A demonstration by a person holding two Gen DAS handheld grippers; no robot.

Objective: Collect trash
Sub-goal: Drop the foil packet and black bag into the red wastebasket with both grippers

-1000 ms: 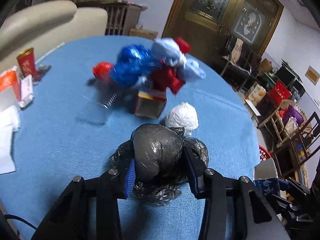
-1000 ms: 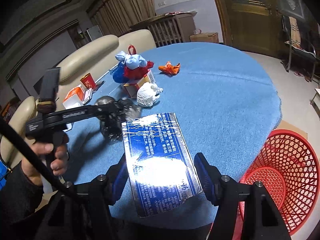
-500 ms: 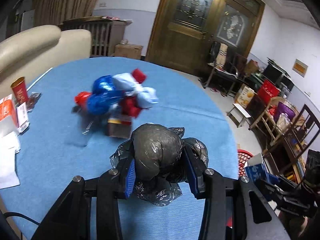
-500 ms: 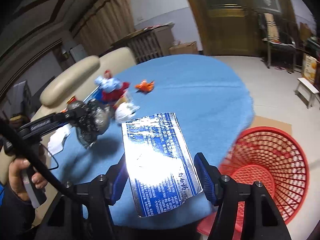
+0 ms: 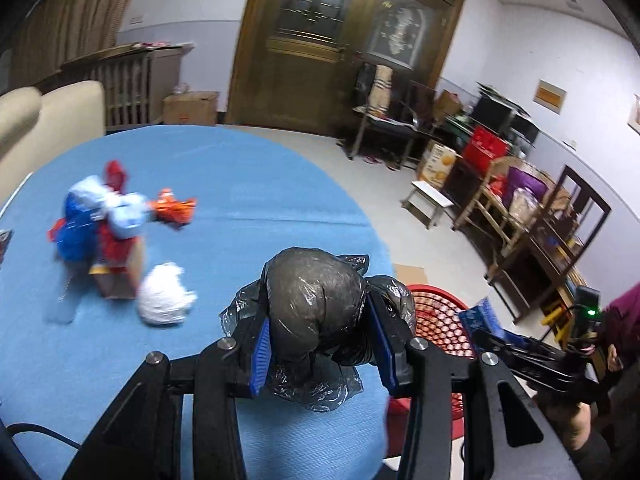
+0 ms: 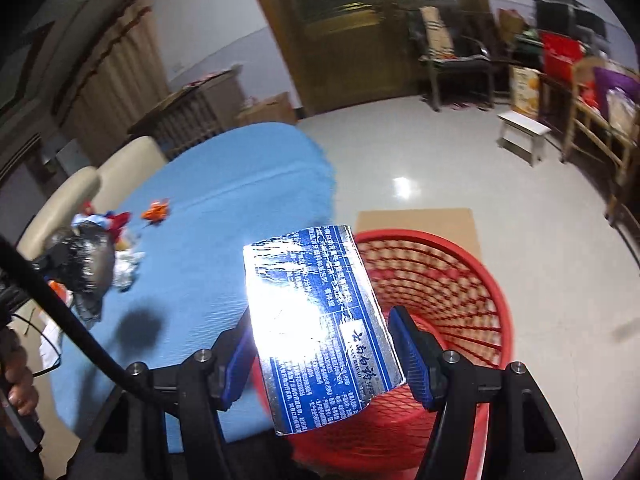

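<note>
My left gripper [image 5: 320, 348] is shut on a crumpled black plastic bag [image 5: 316, 304] and holds it above the blue table [image 5: 240, 208] near its right edge. My right gripper [image 6: 324, 348] is shut on a flat blue and silver foil packet [image 6: 316, 320], held over the rim of the red mesh basket [image 6: 452, 280] on the floor. The basket also shows in the left wrist view [image 5: 436, 308] just past the table edge. The black bag and left gripper show at the left of the right wrist view [image 6: 86, 268].
On the table lie a white crumpled wad [image 5: 164, 300], a heap of blue, red and pale bags on a small box [image 5: 104, 228], and an orange wrapper [image 5: 174, 208]. A cardboard sheet [image 6: 416, 220] lies under the basket. Chairs, a stool [image 6: 524, 136] and shelves stand on the right.
Both grippers have swung right toward the table edge. The red basket now lies under the foil packet and has come into the left wrist view. Both grips are unchanged.
</note>
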